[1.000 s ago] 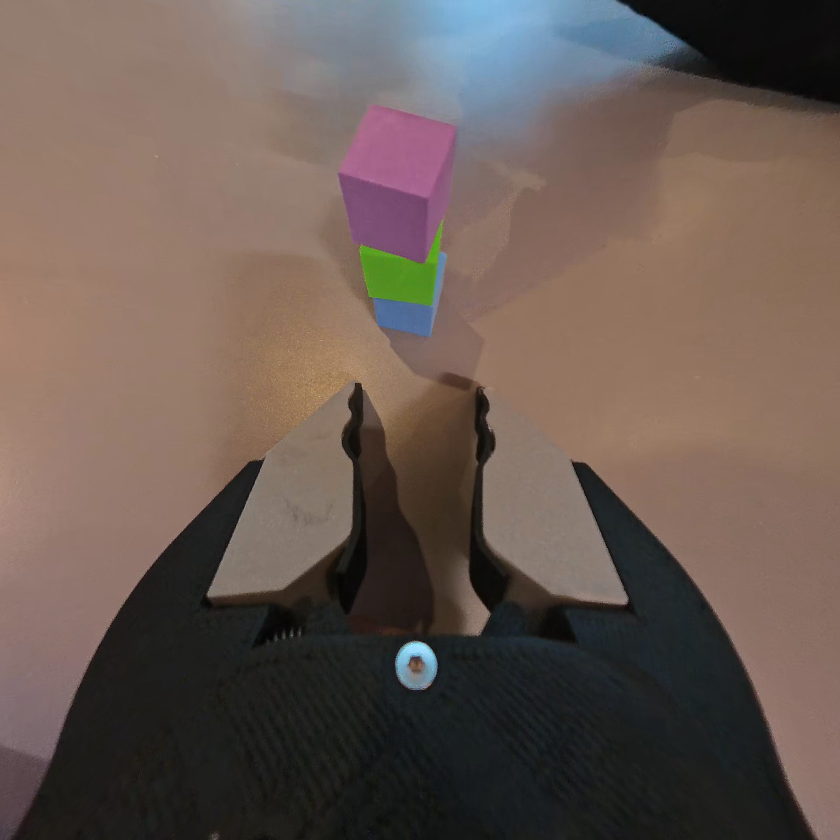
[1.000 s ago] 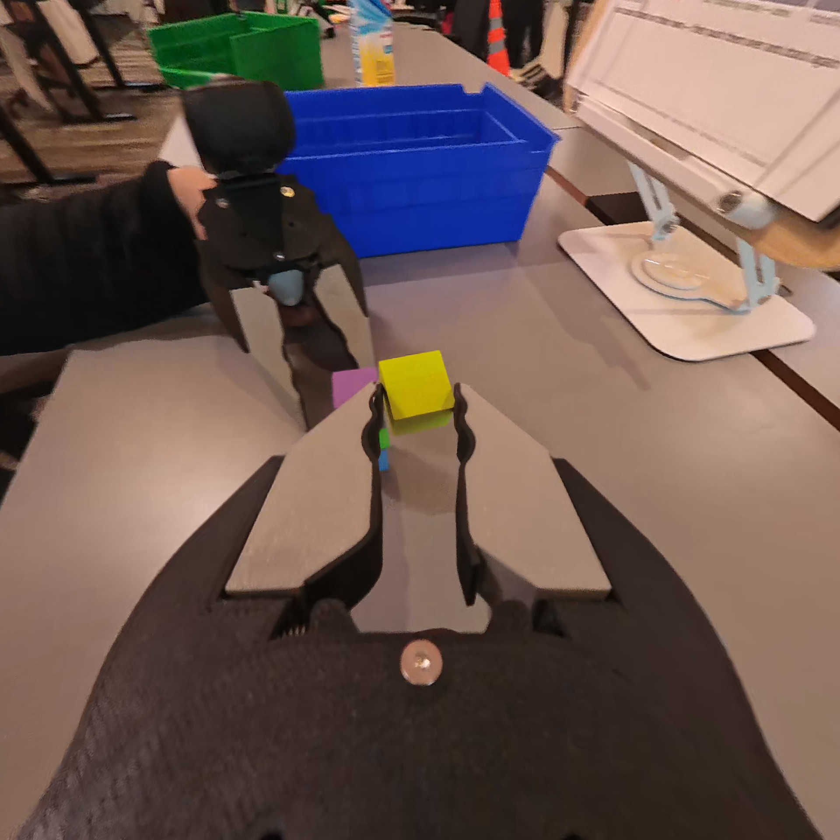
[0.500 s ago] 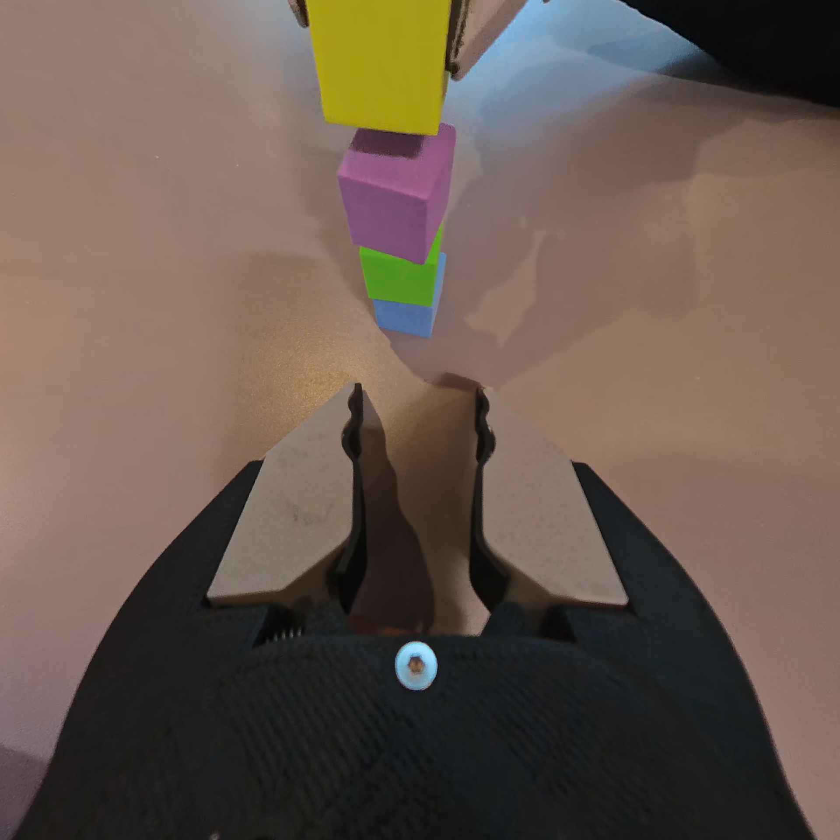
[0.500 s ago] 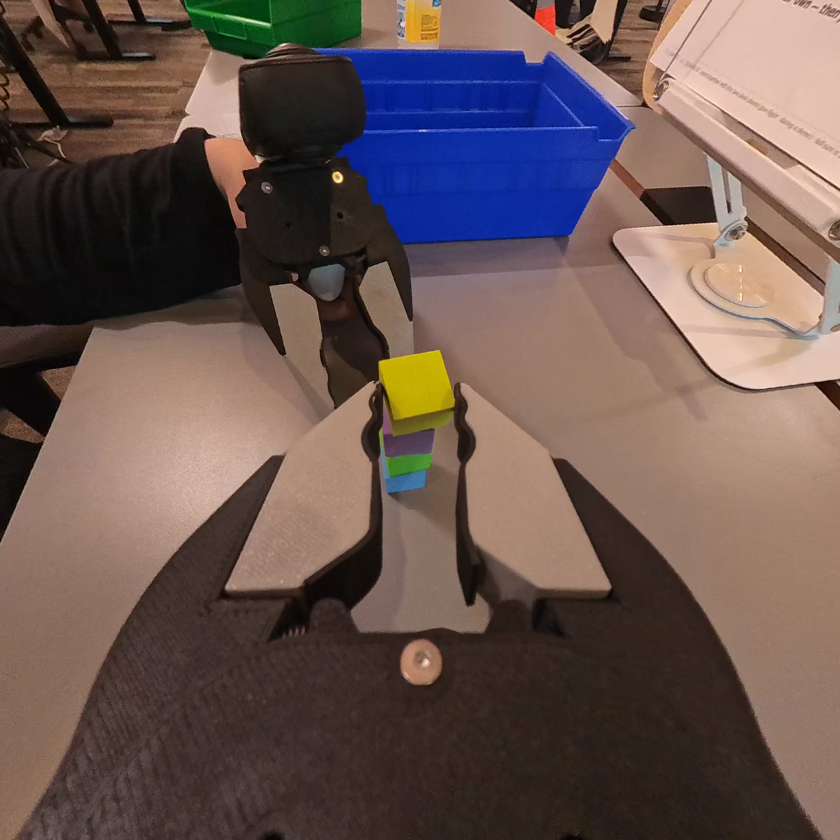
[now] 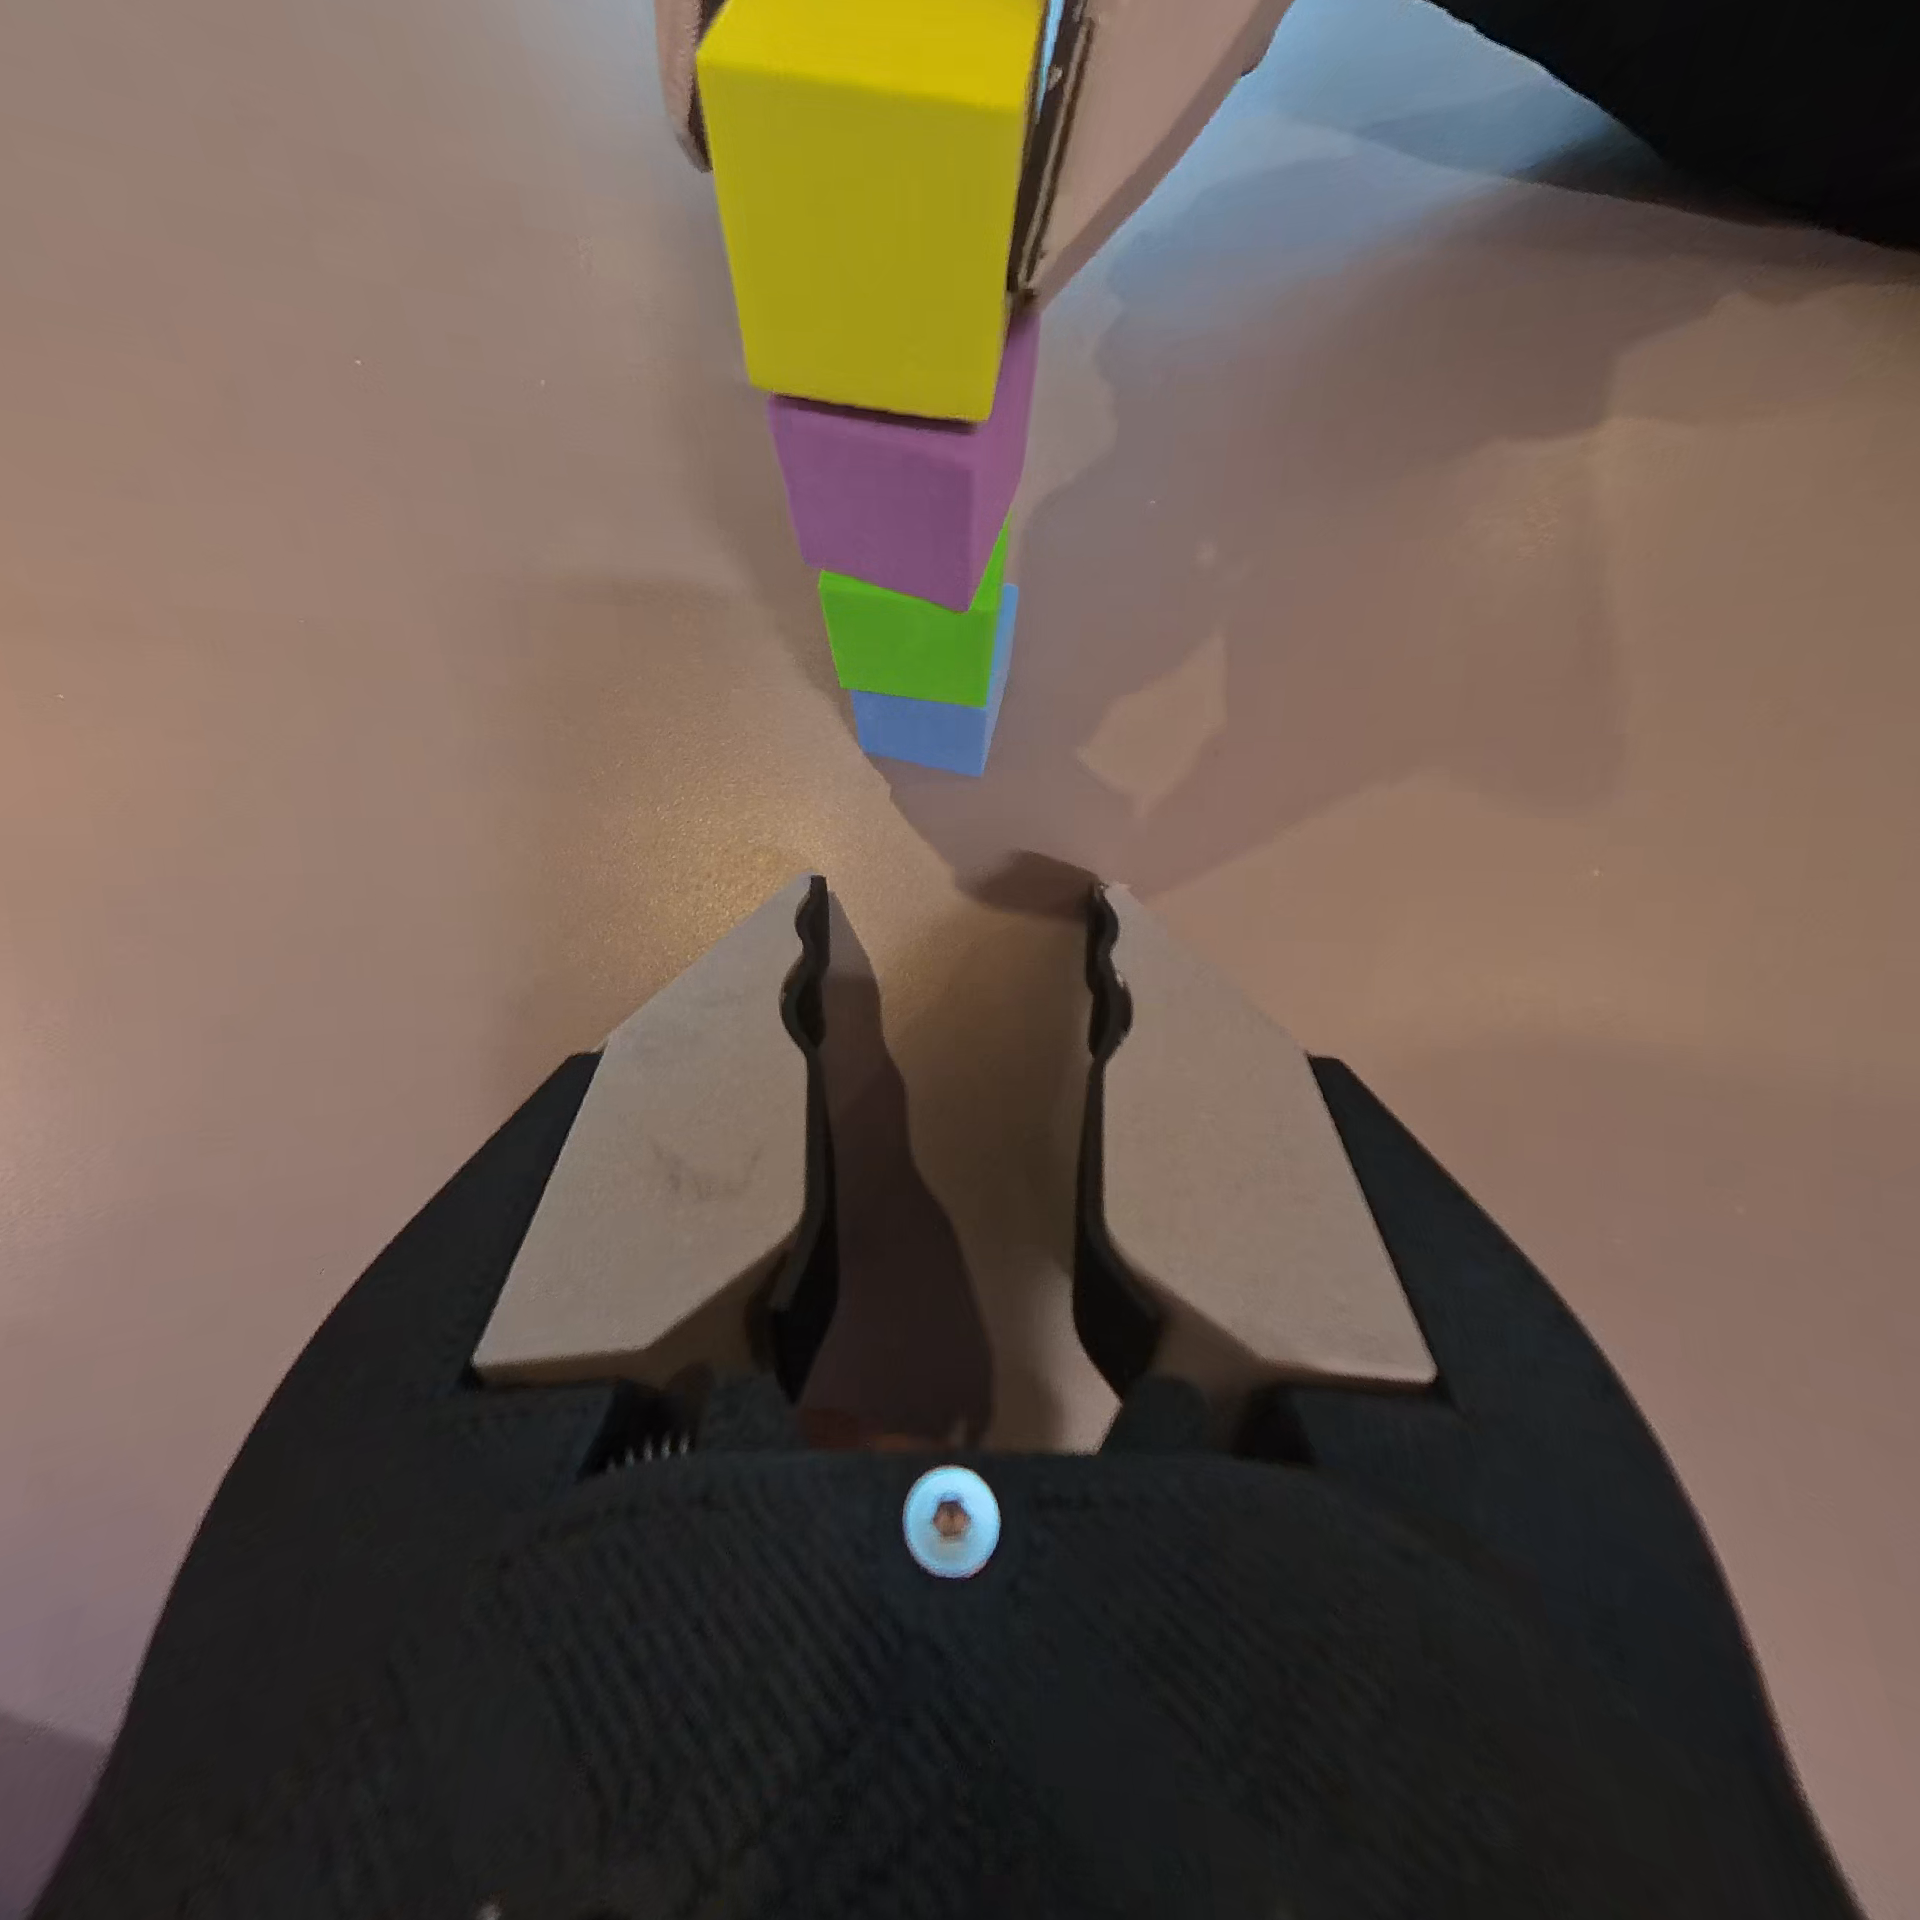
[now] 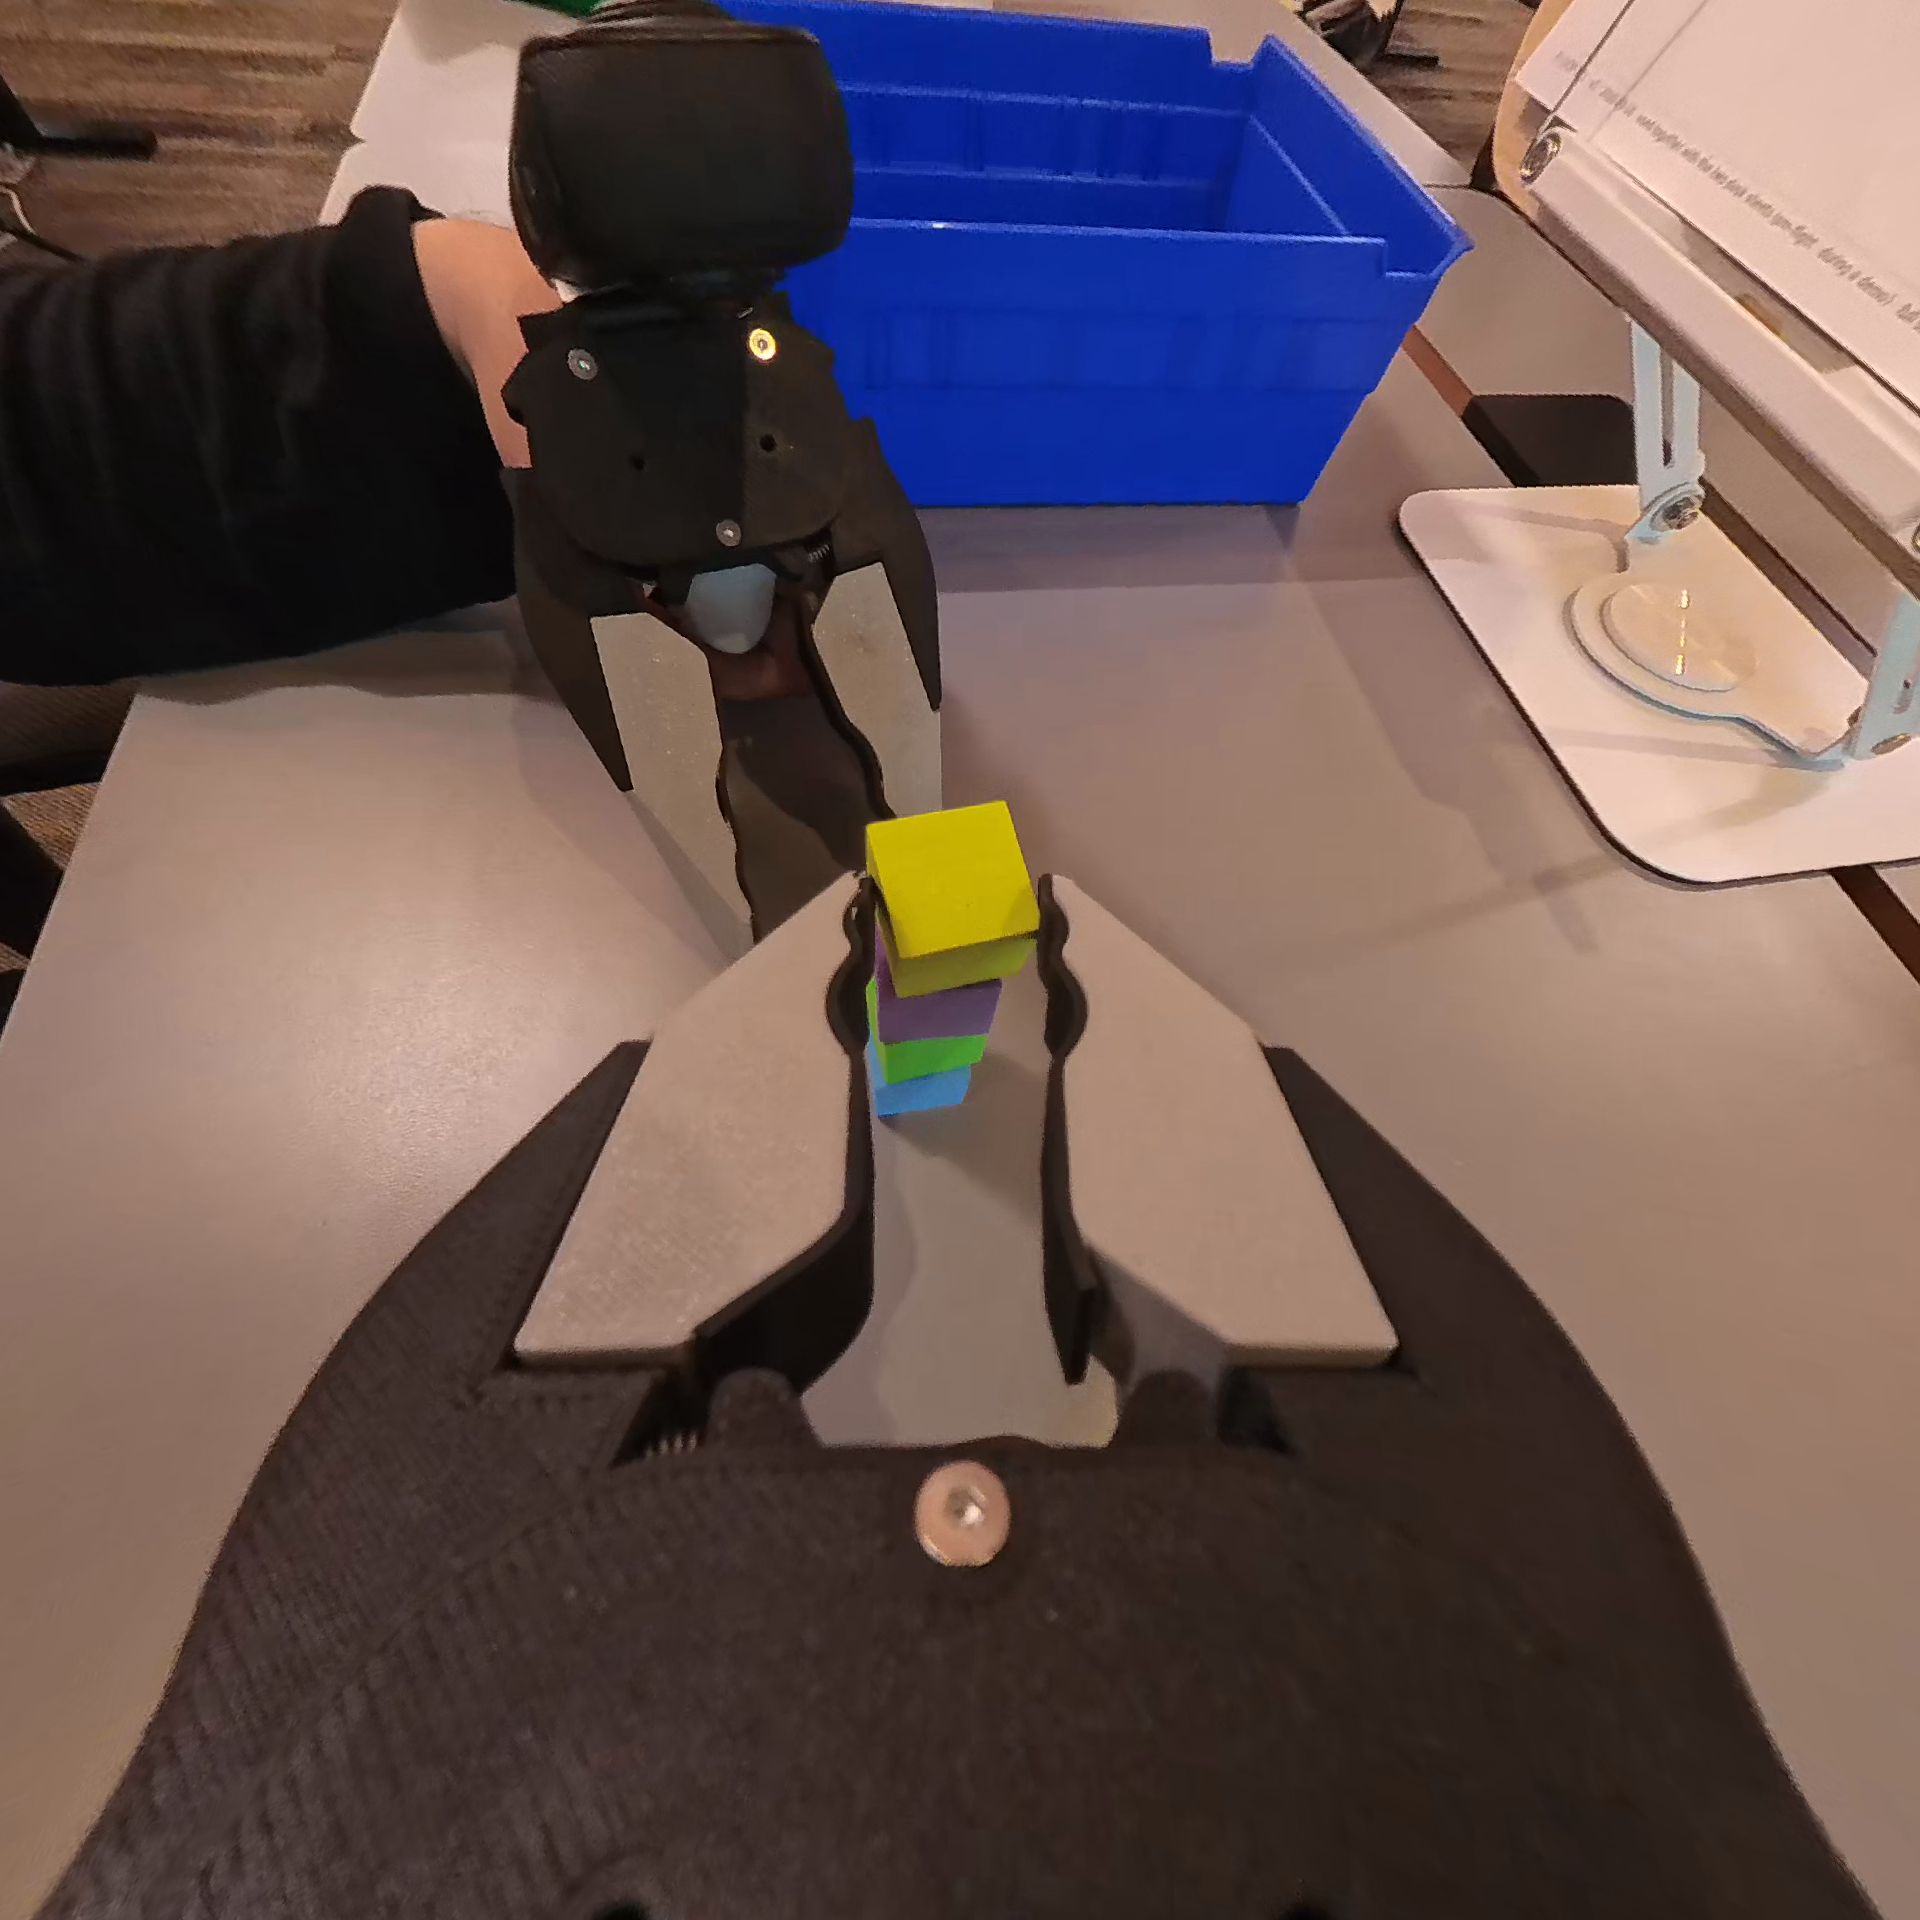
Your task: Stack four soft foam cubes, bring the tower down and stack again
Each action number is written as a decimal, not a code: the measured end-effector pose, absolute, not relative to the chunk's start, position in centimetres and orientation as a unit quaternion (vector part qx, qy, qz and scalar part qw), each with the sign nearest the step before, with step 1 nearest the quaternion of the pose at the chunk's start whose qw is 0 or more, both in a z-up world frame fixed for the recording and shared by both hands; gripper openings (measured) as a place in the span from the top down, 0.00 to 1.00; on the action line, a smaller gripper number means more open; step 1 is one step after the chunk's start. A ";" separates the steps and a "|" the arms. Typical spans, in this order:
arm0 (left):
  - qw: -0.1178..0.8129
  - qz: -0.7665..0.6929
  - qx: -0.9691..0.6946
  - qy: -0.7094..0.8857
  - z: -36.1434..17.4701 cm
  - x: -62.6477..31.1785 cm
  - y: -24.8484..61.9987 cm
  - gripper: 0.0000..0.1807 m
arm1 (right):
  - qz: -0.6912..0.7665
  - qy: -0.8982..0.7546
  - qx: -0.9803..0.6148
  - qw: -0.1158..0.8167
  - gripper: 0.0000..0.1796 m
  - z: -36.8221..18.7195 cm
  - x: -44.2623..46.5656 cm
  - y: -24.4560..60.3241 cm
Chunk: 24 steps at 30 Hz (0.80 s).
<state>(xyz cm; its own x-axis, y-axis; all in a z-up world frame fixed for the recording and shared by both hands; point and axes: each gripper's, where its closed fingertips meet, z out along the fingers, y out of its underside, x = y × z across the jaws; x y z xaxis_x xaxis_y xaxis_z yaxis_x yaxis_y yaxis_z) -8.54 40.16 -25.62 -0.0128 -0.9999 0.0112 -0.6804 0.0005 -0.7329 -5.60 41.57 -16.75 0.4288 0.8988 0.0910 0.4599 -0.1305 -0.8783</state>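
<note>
right tool (image 6: 951,904) clamped on matte yellow foam cube (image 6: 951,883) atop purple (image 6: 940,1008), green (image 6: 925,1051), blue (image 6: 923,1091) cubes | left tool (image 5: 956,914) agape, empty | smooth grey counter (image 6: 1351,1039)

matt foam cubes (image 6: 951,914); glossy blue plastic bin (image 6: 1122,343); smooth table (image 6: 1351,1039).

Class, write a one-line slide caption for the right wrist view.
Right gripper sets a yellow cube atop purple, green and blue cubes.

Both claws, left claw (image 5: 956,899) and right claw (image 6: 951,904), have ribbed black bodies, flat grey fingers (wavy inner edges).
</note>
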 end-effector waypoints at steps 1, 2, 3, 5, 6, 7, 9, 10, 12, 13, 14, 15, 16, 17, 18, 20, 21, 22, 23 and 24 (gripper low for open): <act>0.277 -0.288 -0.646 0.651 -25.6 -8.5 40.2 0.73 | 0.238 -0.478 -0.712 0.456 0.84 -16.8 -5.6 41.6; 0.277 -0.288 -0.646 0.651 -25.6 -8.5 40.2 0.73 | 0.235 -0.479 -0.712 0.457 0.84 -16.8 -5.6 41.6; 0.277 -0.288 -0.646 0.651 -25.6 -8.5 40.2 0.73 | 0.232 -0.480 -0.711 0.458 0.84 -16.8 -5.6 41.6; 0.277 -0.288 -0.646 0.651 -25.6 -8.5 40.2 0.73 | 0.227 -0.482 -0.711 0.459 0.84 -16.9 -5.6 41.6; 0.277 -0.288 -0.646 0.651 -25.6 -8.5 40.2 0.73 | 0.226 -0.482 -0.712 0.458 0.84 -16.9 -5.6 41.6; 0.277 -0.288 -0.646 0.651 -25.6 -8.5 40.2 0.73 | 0.227 -0.483 -0.712 0.456 0.84 -17.0 -5.7 41.6; 0.277 -0.288 -0.646 0.650 -25.6 -8.5 40.2 0.73 | 0.225 -0.485 -0.712 0.455 0.85 -17.1 -5.7 41.6; 0.277 -0.288 -0.646 0.650 -25.6 -8.5 40.2 0.73 | 0.224 -0.485 -0.712 0.455 0.85 -17.1 -5.7 41.6; 0.277 -0.288 -0.646 0.650 -25.6 -8.5 40.2 0.73 | 0.222 -0.486 -0.712 0.456 0.85 -17.1 -5.7 41.6; 0.277 -0.288 -0.646 0.650 -25.6 -8.5 40.2 0.73 | 0.221 -0.486 -0.712 0.456 0.85 -17.1 -5.7 41.6; 0.277 -0.288 -0.646 0.650 -25.6 -8.5 40.2 0.73 | 0.220 -0.486 -0.712 0.457 0.85 -17.1 -5.7 41.6; 0.277 -0.288 -0.646 0.650 -25.6 -8.5 40.2 0.73 | 0.219 -0.485 -0.712 0.459 0.85 -17.0 -5.7 41.7; 0.277 -0.288 -0.646 0.650 -25.6 -8.5 40.2 0.73 | 0.216 -0.483 -0.711 0.463 0.84 -16.9 -5.6 41.8; 0.277 -0.288 -0.646 0.650 -25.6 -8.6 40.2 0.73 | 0.213 -0.481 -0.710 0.469 0.84 -16.7 -5.6 41.9; 0.277 -0.288 -0.646 0.650 -25.6 -8.6 40.2 0.73 | 0.209 -0.479 -0.707 0.476 0.83 -16.4 -5.5 42.0; 0.277 -0.288 -0.646 0.650 -25.6 -8.6 40.2 0.73 | 0.199 -0.474 -0.699 0.497 0.82 -15.7 -5.3 42.1; 0.277 -0.288 -0.646 0.650 -25.6 -8.6 40.2 0.73 | 0.197 -0.472 -0.693 0.507 0.82 -15.2 -5.2 42.1; 0.277 -0.288 -0.646 0.650 -25.6 -8.6 40.2 0.73 | 0.195 -0.469 -0.689 0.517 0.81 -14.7 -5.2 42.1; 0.277 -0.288 -0.646 0.650 -25.6 -8.6 40.2 0.73 | 0.191 -0.463 -0.685 0.529 0.81 -14.2 -5.0 42.2; 0.277 -0.288 -0.646 0.650 -25.6 -8.6 40.2 0.73 | 0.185 -0.456 -0.681 0.542 0.80 -13.6 -4.8 42.4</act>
<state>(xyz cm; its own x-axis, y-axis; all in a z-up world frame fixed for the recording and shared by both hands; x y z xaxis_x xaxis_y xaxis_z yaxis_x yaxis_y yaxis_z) -8.56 40.15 -25.62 -0.0119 -0.9999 0.0118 -0.6803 -0.0006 -0.7329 -4.78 42.35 -13.65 0.5156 0.8219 0.2420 0.4200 0.0038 -0.9075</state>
